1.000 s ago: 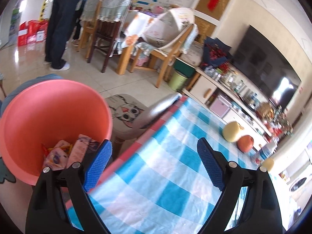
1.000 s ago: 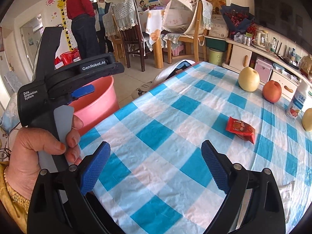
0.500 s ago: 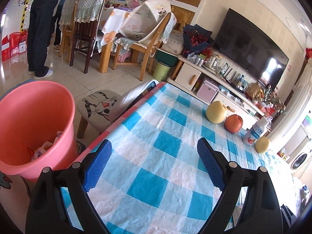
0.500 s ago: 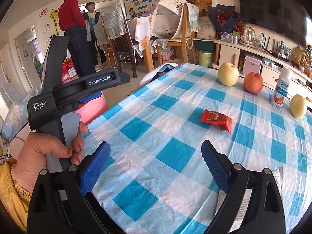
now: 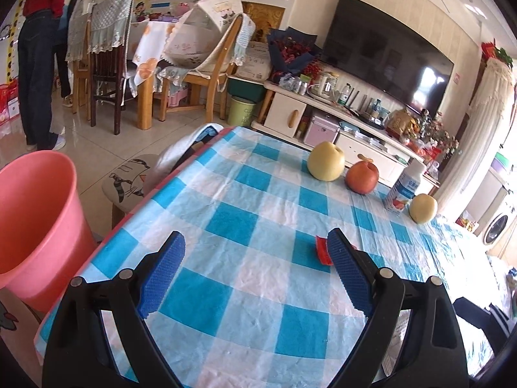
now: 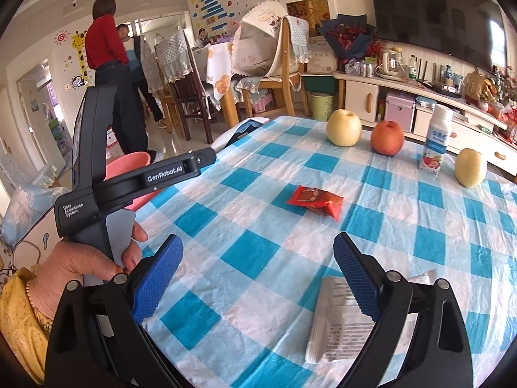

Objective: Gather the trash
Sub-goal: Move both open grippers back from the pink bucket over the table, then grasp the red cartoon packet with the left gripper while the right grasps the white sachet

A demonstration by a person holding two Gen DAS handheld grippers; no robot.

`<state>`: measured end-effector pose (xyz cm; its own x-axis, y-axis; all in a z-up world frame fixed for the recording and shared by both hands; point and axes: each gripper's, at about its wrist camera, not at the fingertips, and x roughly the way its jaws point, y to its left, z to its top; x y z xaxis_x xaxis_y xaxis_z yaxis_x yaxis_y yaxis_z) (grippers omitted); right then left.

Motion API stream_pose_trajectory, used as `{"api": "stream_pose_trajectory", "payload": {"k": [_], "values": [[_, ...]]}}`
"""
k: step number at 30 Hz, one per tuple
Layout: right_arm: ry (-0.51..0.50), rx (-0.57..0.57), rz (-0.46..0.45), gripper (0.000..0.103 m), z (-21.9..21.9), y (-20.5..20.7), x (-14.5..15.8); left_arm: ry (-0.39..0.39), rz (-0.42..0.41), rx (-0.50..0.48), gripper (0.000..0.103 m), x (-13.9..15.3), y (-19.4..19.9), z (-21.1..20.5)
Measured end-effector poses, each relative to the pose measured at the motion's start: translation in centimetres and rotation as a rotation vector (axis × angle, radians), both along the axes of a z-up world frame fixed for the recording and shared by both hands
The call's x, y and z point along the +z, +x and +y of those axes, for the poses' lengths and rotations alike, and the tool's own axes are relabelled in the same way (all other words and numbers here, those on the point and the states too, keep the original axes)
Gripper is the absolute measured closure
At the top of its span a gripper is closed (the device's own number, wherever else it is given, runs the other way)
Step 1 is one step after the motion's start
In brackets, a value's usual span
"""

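Note:
A red snack wrapper (image 6: 316, 199) lies on the blue checked tablecloth (image 6: 258, 249); in the left wrist view only its edge (image 5: 321, 251) shows beside my right finger. A white wrapper (image 6: 336, 326) lies under my right gripper's right finger. A pink bin (image 5: 29, 226) stands on the floor left of the table; its rim (image 6: 129, 165) shows behind the left gripper's body. My left gripper (image 5: 255, 271) is open and empty above the table. My right gripper (image 6: 258, 278) is open and empty above the table.
Two yellow pears (image 6: 343, 127) (image 6: 470, 168), a red apple (image 6: 387, 138) and a yogurt bottle (image 6: 436, 144) stand at the table's far side. A cat-print stool (image 5: 129, 177) stands by the table. Chairs, a TV cabinet and two people are beyond.
My left gripper has swung right, away from the pink bin and over the table, bringing the red wrapper into view. My right gripper has turned slightly right; the white wrapper now shows.

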<state>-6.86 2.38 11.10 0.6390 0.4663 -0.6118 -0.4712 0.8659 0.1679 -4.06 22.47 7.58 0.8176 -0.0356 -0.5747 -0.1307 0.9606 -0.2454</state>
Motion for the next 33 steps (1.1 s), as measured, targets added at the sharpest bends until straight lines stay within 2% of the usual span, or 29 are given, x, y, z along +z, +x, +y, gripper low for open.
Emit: {"api": "stream_pose_trajectory", "payload": {"k": [11, 17, 24, 29, 33], "values": [[0.044, -0.08, 0.01, 0.01, -4.5, 0.6, 0.4, 0.052, 0.026, -0.087, 0.013, -0.8, 0.6, -3.6], [-0.007, -0.129, 0.026, 0.01, -6.9, 0.8, -0.2, 0.061, 0.046, -0.12, 0.013, -1.3, 0.9, -4.9], [-0.039, -0.167, 0.172, 0.01, -11.0, 1.8, -2.6, 0.064, 0.065, -0.149, 0.013, -1.8, 1.3, -6.1], [-0.022, -0.127, 0.327, 0.01, -12.7, 1.9, -4.7, 0.082, 0.082, -0.171, 0.013, -2.2, 1.8, -7.2], [-0.011, -0.055, 0.417, 0.01, -12.2, 1.5, -5.9, 0.117, 0.107, -0.197, 0.013, -2.7, 2.6, -8.1]]}}
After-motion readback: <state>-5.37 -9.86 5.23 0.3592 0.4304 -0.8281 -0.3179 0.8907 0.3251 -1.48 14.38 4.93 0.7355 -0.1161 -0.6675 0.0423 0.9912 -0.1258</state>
